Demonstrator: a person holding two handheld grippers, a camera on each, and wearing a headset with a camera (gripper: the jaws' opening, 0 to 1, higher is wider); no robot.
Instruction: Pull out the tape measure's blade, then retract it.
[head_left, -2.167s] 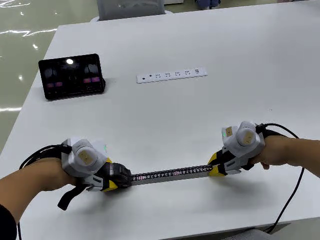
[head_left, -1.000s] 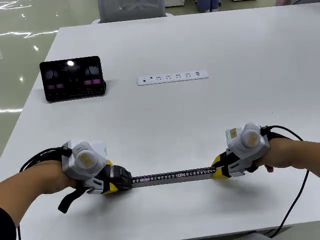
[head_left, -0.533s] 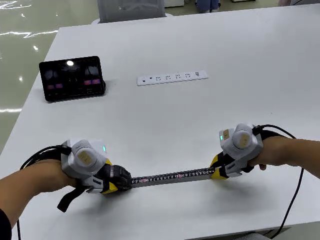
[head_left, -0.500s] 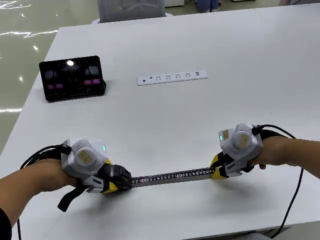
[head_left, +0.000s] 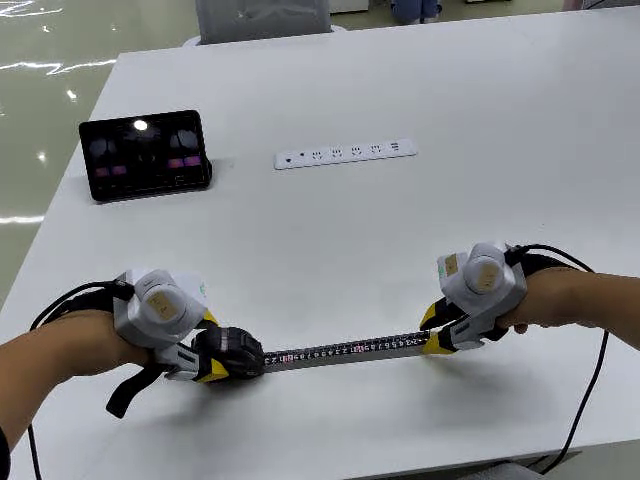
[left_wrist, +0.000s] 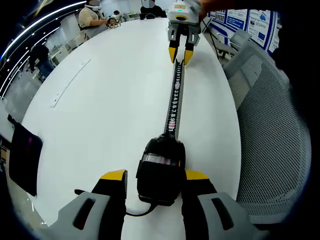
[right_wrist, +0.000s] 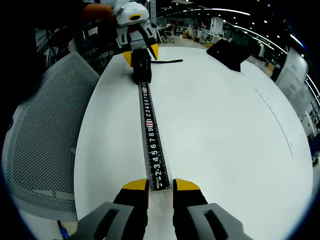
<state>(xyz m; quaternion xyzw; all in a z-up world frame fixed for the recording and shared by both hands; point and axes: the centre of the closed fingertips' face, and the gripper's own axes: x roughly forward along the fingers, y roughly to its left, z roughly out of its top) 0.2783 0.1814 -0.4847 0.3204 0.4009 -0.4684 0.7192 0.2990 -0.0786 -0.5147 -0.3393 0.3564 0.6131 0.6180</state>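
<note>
Blade (head_left: 345, 350) drawn out along counter (head_left: 400, 230). Left gripper (left_wrist: 155, 175) fingers grasp tape measure case (left_wrist: 161, 167); right gripper (right_wrist: 161, 185) fingers pinch the blade's tip. Pull-out looks done; retraction not yet done.

Blk tape case (left_wrist: 161, 170); blade (right_wrist: 149, 132) blk w/ white nos.; white table (head_left: 450, 110).

- Desk (head_left: 400, 230): broad bare middle, open from blade to power strip.
- Blade (head_left: 345, 351): low bar along the near edge, from the tape measure (left_wrist: 161, 167) clamped in the left hand-held gripper (head_left: 220, 352) to the right hand-held gripper (head_left: 430, 331) pinching its tip.
- Power strip (head_left: 345, 153): flat, mid-desk.
- Tablet (head_left: 144, 153): propped far left.
- Mesh chair (left_wrist: 270, 125): just off the near edge.
</note>
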